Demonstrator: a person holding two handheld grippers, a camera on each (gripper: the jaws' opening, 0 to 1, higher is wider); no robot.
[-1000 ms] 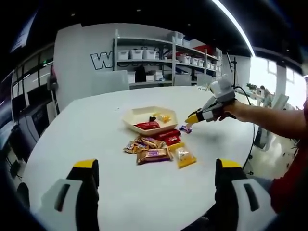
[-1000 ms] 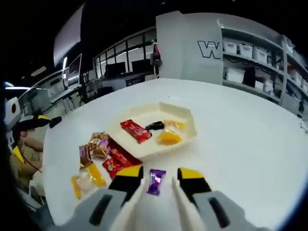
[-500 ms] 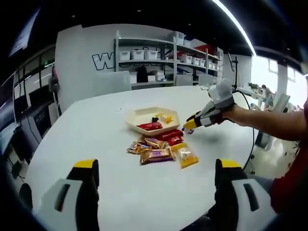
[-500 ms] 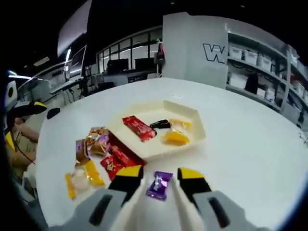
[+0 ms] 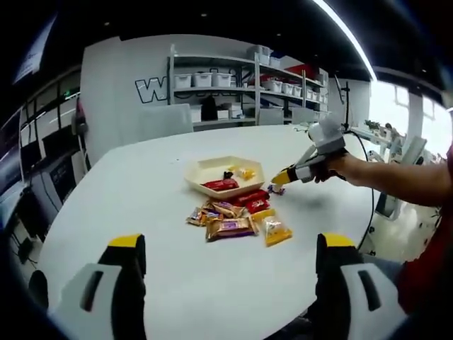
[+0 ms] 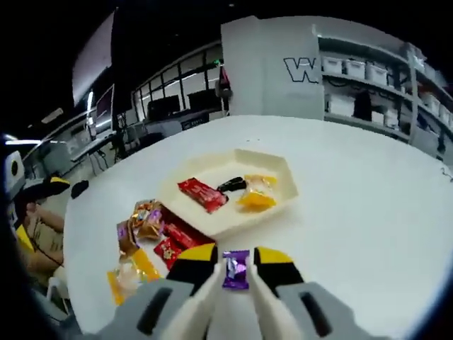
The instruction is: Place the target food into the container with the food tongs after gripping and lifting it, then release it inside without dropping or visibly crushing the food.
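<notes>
A purple wrapped candy [image 6: 236, 269] sits pinched between the yellow-tipped jaws of my right gripper [image 6: 236, 259], which is shut on it, slightly above the white table. In the left gripper view the right gripper [image 5: 283, 177] is held by a person's hand just right of the cream hexagonal tray [image 5: 205, 166], with the purple candy [image 5: 276, 188] at its tip. The tray [image 6: 283, 172] holds a red bar [image 6: 202, 194], a black piece and yellow candies [image 6: 253, 193]. My left gripper [image 5: 230, 242] stands open, near the table's front edge, with nothing between its jaws.
Several loose wrapped snacks [image 5: 230, 216] lie on the table in front of the tray, also seen as a pile [image 6: 145, 230] left of my right gripper. A person's forearm [image 5: 396, 177] reaches in from the right. Shelves with bins line the back wall.
The right gripper's jaws have drawn in onto the purple candy and it has risen slightly off the table. The left gripper has stayed still and open.
</notes>
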